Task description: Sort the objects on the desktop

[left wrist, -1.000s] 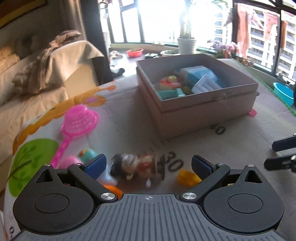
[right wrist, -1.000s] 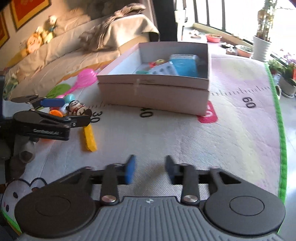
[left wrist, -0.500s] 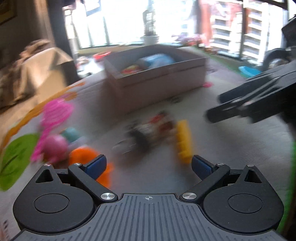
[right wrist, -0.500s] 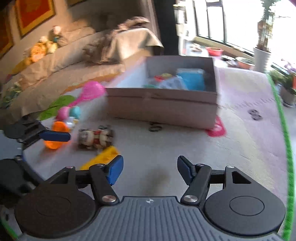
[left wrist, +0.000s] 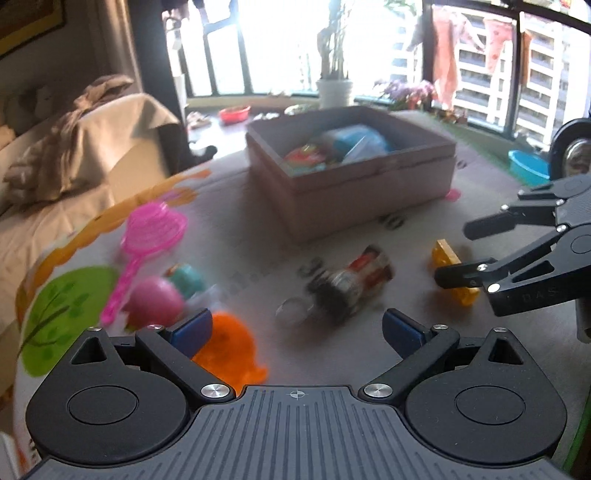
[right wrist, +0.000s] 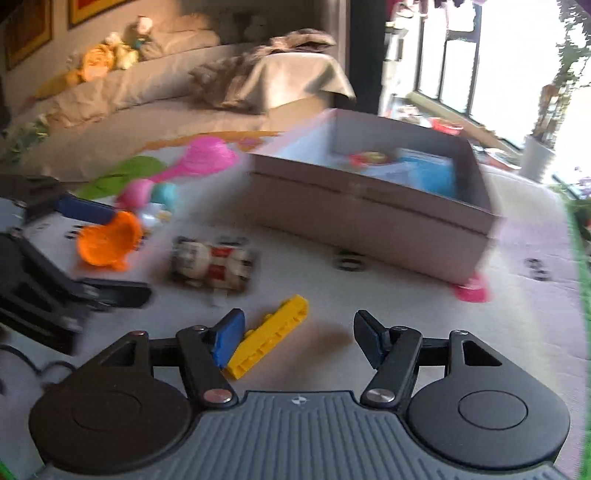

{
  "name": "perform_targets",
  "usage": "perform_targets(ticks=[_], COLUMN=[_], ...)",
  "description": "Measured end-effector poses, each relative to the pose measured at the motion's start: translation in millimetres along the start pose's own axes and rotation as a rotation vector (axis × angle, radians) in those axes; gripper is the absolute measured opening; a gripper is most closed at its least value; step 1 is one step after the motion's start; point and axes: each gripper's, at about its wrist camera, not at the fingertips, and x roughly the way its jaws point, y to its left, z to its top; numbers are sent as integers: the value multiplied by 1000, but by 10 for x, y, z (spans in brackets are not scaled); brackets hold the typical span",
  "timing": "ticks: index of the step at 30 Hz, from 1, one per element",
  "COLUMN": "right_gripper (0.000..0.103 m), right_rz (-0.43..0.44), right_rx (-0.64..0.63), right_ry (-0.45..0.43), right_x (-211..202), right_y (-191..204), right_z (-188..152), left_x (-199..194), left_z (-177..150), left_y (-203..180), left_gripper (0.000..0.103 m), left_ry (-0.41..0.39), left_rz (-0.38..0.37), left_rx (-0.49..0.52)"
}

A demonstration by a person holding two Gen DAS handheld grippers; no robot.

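Gaping empty: left tongs [left wrist: 297, 326], right tongs [right wrist: 298, 338]; ridged yellow plastic bar [right wrist: 271, 336]; cardboard box [right wrist: 369, 221].

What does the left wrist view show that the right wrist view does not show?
Only the left wrist view shows the blue basin and the apartment block outside the window.

Only the right wrist view shows the stuffed toys on the sofa and the framed pictures.

Both show the box, pink strainer, orange toy, doll, yellow block, and both grippers with jaws open, left and right.
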Motion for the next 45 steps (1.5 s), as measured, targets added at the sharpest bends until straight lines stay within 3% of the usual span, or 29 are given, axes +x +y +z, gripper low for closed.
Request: perform_targets(ticks=[2, 4, 5, 6, 8, 16, 18, 22, 24, 28, 31, 33, 37, 41, 45], right_gripper=[65, 65, 63, 60, 55, 29, 12, 13, 13, 13, 12, 12, 12, 12, 12], right_rz=[-30, -25, -10, 11, 35, 0, 13, 33, 27, 25, 22, 19, 23, 46, 86], right_rx=[32, 76, 99, 122, 144, 61, 33, -11, -31, -24, -10, 2, 24, 86, 170], right_ry=[5, 8, 9, 11, 5, 15, 20, 28, 28, 37, 44, 50, 48, 32, -24], right_x=[-57, -122, -151, -173, -194, 24, 22, -32, -74, -148, -188, -209, -291, -421, -632], right_y=[-144, -259, -294, -322, -331, -92, -23, 103, 148, 117, 68, 33, -50, -202, -401], right_z=[-36, -65, -74, -80, -75, 24, 44, 7, -32, -78, -106, -122, -147, -117, 38], left_x=[111, 242, 306, 360, 432, 263, 209, 114, 101, 158, 205, 181, 84, -76, -347], left_z=[68, 110, 127, 141, 156, 69, 42, -4, -21, -32, -23, -8, -56, -27, 333], left_y=[-87, -181, -220, -247, -282, -271, -253, -272, -306, -347, -348, -357, -453, -441, -369], left_gripper=[101, 91, 80, 79, 67, 61, 61, 62, 70, 80, 76, 58, 58, 57, 57], left_ry=[-6, -6, 6, 10, 19, 36, 53, 75, 75, 41, 24, 32, 36, 35, -87], left_rz=[0, 0, -3, -18, -28, -27, -33, -71, -69, 5, -14, -48, -36, -63, -49], left_rx=[21, 53, 68, 74, 85, 69, 49, 20, 27, 69, 79, 79, 120, 82, 75])
